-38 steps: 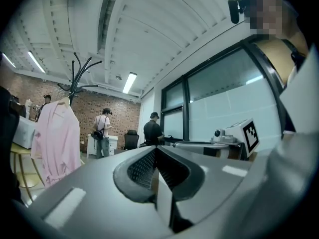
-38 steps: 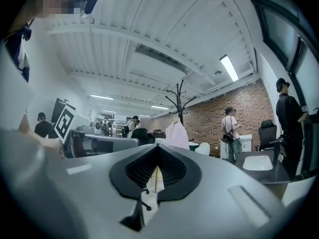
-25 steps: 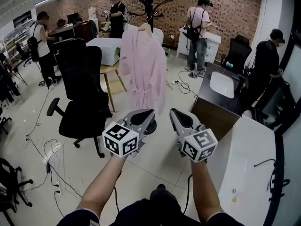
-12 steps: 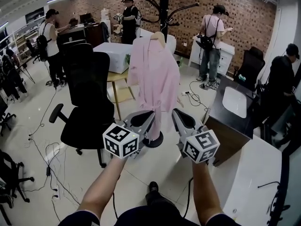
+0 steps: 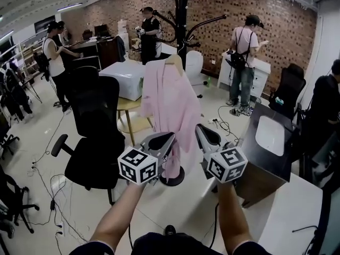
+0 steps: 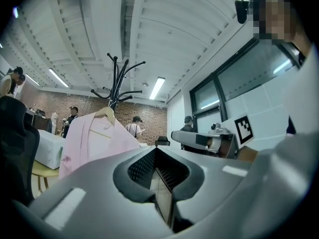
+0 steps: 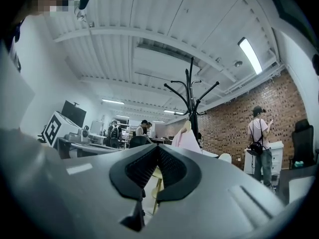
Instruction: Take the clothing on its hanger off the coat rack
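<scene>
Only head view shows rack base (image 5: 179,180) — robe (image 5: 171,106) on hanger (image 5: 173,60) above.

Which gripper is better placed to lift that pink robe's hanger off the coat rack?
Left, narrowly. In the head view the left gripper lines up under the hanger of the pink robe; the right gripper sits at the robe's right edge. Both are shut and short of it.
</scene>
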`<state>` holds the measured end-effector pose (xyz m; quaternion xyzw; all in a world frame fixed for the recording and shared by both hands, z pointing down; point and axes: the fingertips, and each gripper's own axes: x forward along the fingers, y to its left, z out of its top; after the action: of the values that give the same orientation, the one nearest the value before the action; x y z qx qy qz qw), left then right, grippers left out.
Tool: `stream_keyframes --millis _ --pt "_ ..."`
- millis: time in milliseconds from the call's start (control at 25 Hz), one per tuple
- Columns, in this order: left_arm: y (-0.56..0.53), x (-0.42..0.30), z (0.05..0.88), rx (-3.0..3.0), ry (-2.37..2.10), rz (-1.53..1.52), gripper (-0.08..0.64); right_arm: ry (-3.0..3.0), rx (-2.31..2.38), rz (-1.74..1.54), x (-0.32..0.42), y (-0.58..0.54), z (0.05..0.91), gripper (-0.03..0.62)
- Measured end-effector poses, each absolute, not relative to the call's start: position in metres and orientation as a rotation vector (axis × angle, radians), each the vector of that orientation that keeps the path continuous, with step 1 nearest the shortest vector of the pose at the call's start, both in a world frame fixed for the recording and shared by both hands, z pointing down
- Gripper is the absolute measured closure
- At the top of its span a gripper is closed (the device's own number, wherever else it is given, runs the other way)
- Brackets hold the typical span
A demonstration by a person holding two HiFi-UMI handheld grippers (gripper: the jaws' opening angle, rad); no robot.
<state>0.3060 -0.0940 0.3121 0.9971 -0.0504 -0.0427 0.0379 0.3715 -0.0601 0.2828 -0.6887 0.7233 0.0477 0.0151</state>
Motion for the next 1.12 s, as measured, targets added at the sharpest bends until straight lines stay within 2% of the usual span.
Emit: stream_keyframes --millis 320,400,680,1040,1080,1120 --pt "-0.143 0.345 0.31 3.062 -0.18 -0.119 0.548 2.306 -2.214 0.155 0.426 -0.125 0.277 0.581" --pt "-0.154 0.353 0.31 3.061 -0.168 -0.111 0.548 2.311 -2.247 0.13 0.441 -0.143 0.276 0.516" --pt "-0.201 0.375 0.313 3.052 -0.119 -0.085 0.548 2.323 -2.368 0.046 0.484 -0.216 0.28 0.398" --pt "-0.237 0.378 0.319 3.04 -0.046 -0.079 0.548 2.454 -2.431 -0.161 0.496 -0.283 0.302 0.391" --pt "-0.239 0.378 0.32 3.041 -0.039 -0.076 0.548 2.469 -2.435 -0.181 0.496 -0.286 0.307 0.405" --pt "-0.241 0.379 0.321 3.041 -0.032 -0.074 0.548 2.473 -2.435 -0.195 0.496 -0.288 0.309 0.447"
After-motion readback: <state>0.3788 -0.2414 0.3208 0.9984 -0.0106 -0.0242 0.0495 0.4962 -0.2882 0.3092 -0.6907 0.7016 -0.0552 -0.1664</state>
